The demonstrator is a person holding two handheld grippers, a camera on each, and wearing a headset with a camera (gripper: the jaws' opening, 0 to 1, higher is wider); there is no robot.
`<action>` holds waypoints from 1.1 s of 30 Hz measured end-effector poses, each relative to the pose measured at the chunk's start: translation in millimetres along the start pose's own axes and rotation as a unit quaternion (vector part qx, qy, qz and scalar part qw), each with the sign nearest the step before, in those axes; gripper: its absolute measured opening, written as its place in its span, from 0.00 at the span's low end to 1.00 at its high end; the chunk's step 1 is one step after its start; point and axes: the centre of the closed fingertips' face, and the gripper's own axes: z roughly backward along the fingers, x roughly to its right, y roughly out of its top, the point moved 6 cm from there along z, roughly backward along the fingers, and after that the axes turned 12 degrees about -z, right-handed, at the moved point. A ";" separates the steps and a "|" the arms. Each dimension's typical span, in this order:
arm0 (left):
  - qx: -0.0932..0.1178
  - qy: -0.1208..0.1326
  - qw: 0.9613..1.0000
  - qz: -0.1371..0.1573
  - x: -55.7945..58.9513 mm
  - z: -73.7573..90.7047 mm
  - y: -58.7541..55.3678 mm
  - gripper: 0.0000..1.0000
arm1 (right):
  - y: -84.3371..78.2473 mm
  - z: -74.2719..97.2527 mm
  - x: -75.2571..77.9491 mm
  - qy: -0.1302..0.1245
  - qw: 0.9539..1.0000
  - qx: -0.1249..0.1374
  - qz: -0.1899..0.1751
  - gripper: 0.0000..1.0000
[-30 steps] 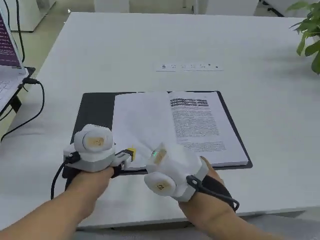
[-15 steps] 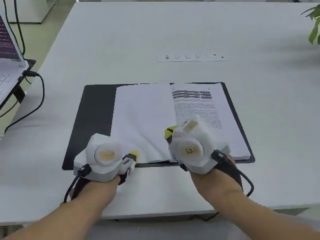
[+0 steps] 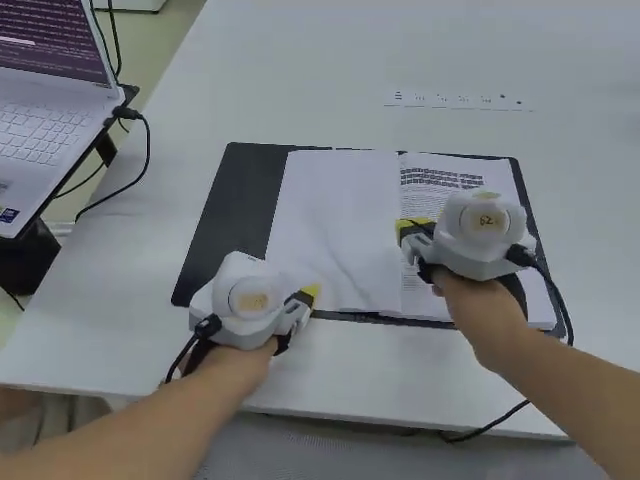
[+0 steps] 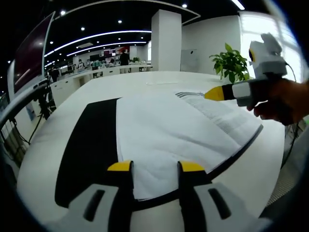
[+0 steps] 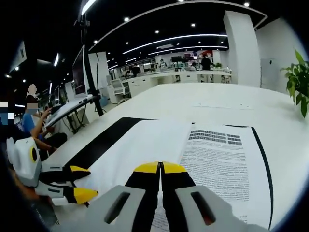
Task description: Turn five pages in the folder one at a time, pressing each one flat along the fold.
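White workbench (image 3: 300, 60): right gripper (image 3: 406, 233) at fold of open black folder (image 3: 240, 210), jaws pressed together; left gripper (image 3: 307, 293) spread at 7 o'clock corner; silver laptop (image 3: 40, 120) at 10 o'clock.

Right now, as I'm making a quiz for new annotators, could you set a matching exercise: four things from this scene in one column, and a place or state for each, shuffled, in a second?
Things:
1. left gripper
2. right gripper
3. laptop
4. printed page

Places or states:
A. open, screen lit, at the far left
B. jaws shut, at the fold
C. lies on the right half of the folder
D. jaws apart, at the near edge of the blank page

Pairs: 1-D, 2-B, 3-A, 4-C.
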 end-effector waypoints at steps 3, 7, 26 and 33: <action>0.003 0.000 1.000 0.000 -0.4 -0.1 -0.2 0.36 | 7.4 -11.4 5.6 0.001 1.000 0.010 -0.011 0.00; 0.006 0.000 1.000 -0.005 -1.1 -1.8 -1.1 0.36 | 9.5 -29.5 8.5 0.007 1.000 0.015 -0.011 0.00; 0.008 0.000 1.000 -0.006 -1.0 -7.6 -2.2 0.36 | 13.0 -85.2 34.9 -0.007 0.999 0.012 -0.036 0.00; 0.009 0.001 1.000 -0.005 0.5 -9.1 -2.2 0.36 | 20.5 -112.0 50.3 -0.011 0.999 0.018 -0.038 0.00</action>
